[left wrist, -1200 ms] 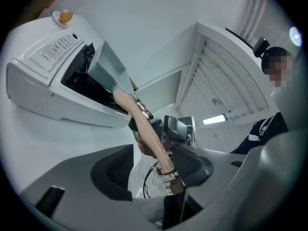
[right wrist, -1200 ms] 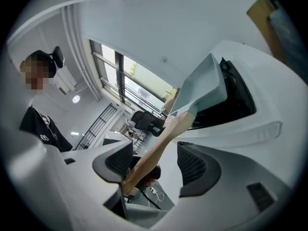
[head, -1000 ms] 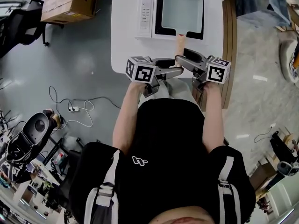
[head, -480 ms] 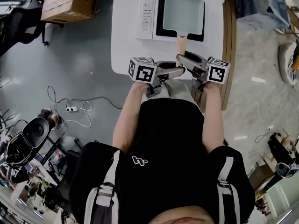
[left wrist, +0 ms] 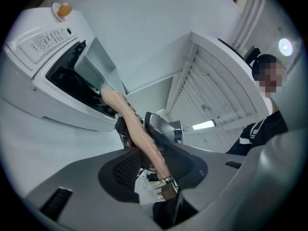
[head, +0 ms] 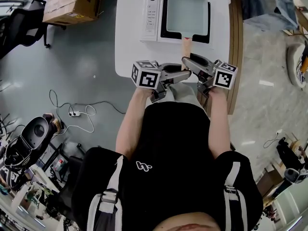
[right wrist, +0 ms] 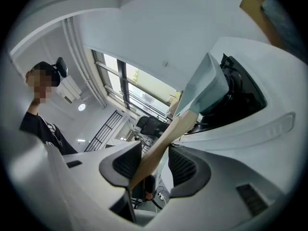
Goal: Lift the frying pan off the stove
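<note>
The left gripper [left wrist: 136, 125] pinches the pale wooden handle [left wrist: 126, 110], which runs straight through between its two dark pads. The right gripper [right wrist: 155, 150] is drawn in around the same handle from the other side; the wood lies against one pad, and a thin dark sliver shows beside the other. In the head view both grippers meet at the handle's near end, just over the near edge of the white worktop [head: 127, 42], and their marker cubes sit almost where they did a second ago. The handle leads away to the square, pale frying pan [head: 187, 11], which sits on the black glass at the right of the white stove [head: 151, 13], at the far end of the worktop. A second ago the frying pan looked larger and reached further right; now it looks smaller and lies square with the glass.
</note>
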Action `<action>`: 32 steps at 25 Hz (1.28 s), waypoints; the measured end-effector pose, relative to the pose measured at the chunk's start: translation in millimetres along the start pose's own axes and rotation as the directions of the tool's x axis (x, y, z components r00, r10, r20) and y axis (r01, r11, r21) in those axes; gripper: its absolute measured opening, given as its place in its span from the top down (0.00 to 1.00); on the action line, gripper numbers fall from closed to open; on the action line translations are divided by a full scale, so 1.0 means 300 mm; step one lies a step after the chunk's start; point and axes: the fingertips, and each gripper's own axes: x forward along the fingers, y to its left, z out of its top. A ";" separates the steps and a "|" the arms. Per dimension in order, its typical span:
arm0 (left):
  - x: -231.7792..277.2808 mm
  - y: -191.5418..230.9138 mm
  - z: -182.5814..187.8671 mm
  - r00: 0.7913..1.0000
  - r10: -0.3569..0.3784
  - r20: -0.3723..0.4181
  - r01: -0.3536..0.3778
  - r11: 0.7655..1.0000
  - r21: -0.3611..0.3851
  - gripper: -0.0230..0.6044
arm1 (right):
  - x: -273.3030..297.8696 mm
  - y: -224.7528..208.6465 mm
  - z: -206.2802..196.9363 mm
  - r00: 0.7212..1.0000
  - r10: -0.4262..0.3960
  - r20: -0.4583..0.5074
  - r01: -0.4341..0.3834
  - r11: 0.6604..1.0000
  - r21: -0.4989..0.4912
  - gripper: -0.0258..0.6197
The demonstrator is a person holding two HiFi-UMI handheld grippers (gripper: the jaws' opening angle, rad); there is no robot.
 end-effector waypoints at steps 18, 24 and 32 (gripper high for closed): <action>-0.063 -0.203 0.057 0.998 0.032 -0.047 -0.021 0.975 0.220 0.71 | 0.001 0.236 0.071 0.988 0.154 0.009 -0.151 0.977 -0.150 0.68; -0.077 -0.268 0.069 0.999 0.018 -0.047 -0.005 0.965 0.261 0.70 | -0.009 0.304 0.088 0.983 0.181 0.015 -0.175 0.968 -0.179 0.68; -0.077 -0.278 0.069 0.998 0.000 -0.062 0.016 0.965 0.263 0.70 | -0.017 0.306 0.090 0.985 0.170 0.022 -0.164 0.970 -0.177 0.68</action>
